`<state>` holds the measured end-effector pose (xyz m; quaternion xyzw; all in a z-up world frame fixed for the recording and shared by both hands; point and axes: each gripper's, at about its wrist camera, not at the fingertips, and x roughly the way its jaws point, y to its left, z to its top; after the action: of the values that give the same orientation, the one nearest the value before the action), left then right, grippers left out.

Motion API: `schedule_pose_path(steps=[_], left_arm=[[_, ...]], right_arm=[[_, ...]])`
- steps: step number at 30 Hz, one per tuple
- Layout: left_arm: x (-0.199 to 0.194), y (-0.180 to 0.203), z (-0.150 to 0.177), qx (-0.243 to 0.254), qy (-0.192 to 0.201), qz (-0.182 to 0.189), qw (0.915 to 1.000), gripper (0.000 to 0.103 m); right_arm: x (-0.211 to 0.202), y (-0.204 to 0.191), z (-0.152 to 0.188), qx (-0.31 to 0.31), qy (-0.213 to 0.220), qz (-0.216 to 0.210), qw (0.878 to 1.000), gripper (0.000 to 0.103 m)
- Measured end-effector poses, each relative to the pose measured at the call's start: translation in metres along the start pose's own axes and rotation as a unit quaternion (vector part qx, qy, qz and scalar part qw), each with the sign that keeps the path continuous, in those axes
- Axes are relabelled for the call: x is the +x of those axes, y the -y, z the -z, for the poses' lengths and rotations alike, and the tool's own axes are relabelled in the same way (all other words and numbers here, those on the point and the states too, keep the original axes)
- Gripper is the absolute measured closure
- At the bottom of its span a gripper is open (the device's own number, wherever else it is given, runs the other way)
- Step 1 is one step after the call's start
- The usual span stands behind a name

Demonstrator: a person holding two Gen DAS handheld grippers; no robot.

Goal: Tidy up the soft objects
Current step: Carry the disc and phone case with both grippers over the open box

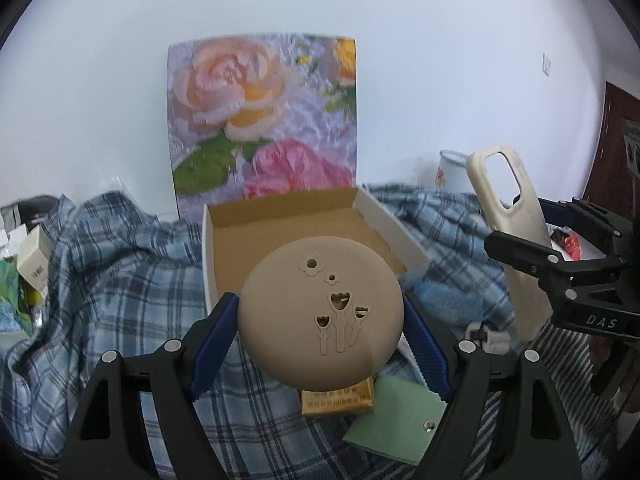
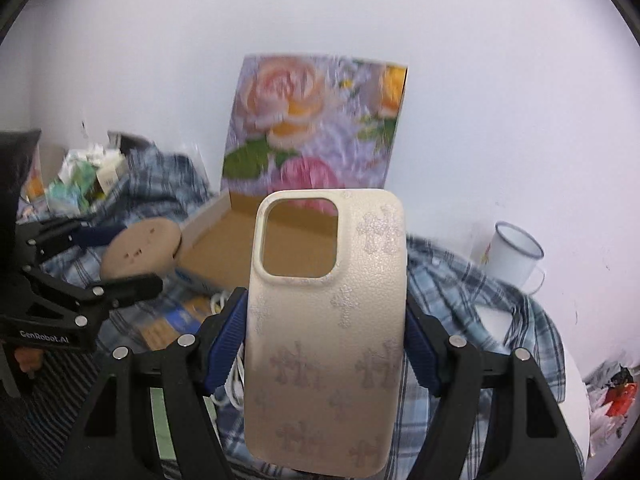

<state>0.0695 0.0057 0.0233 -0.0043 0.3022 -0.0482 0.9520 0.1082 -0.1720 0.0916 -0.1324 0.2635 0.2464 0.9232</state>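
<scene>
My left gripper (image 1: 320, 312) is shut on a round tan silicone pad (image 1: 320, 312) with flower cut-outs, held just in front of the open cardboard box (image 1: 280, 220). My right gripper (image 2: 326, 320) is shut on a cream phone case (image 2: 326, 332) with pale cross patterns, held upright to the right of the box (image 2: 224, 248). The phone case (image 1: 508, 224) and right gripper show at the right of the left wrist view. The tan pad (image 2: 140, 250) and left gripper show at the left of the right wrist view.
A floral lid (image 1: 264, 120) stands behind the box against the white wall. Blue plaid cloth (image 1: 112, 280) covers the surface. A white enamel mug (image 2: 516, 252) sits at right. A green card (image 1: 396, 420), an orange packet (image 1: 340, 400) and small boxes (image 1: 34, 260) lie around.
</scene>
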Motion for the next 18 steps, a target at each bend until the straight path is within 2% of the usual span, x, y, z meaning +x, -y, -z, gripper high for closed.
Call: schedule_pose_path(steps=[9, 14, 18], left_arm=[[-0.043, -0.008, -0.044, 0.003, 0.063, -0.034, 0.9974, 0.021], [-0.063, -0.006, -0.075, 0.014, 0.102, -0.063, 0.9927, 0.021], [-0.076, -0.004, -0.097, 0.019, 0.129, -0.072, 0.9888, 0.021]], right_arm=[[-0.028, 0.009, -0.045, 0.002, 0.069, -0.024, 0.997, 0.032], [-0.042, 0.015, -0.073, 0.005, 0.110, -0.034, 0.993, 0.032], [-0.050, 0.017, -0.096, 0.003, 0.140, -0.043, 0.989, 0.032]])
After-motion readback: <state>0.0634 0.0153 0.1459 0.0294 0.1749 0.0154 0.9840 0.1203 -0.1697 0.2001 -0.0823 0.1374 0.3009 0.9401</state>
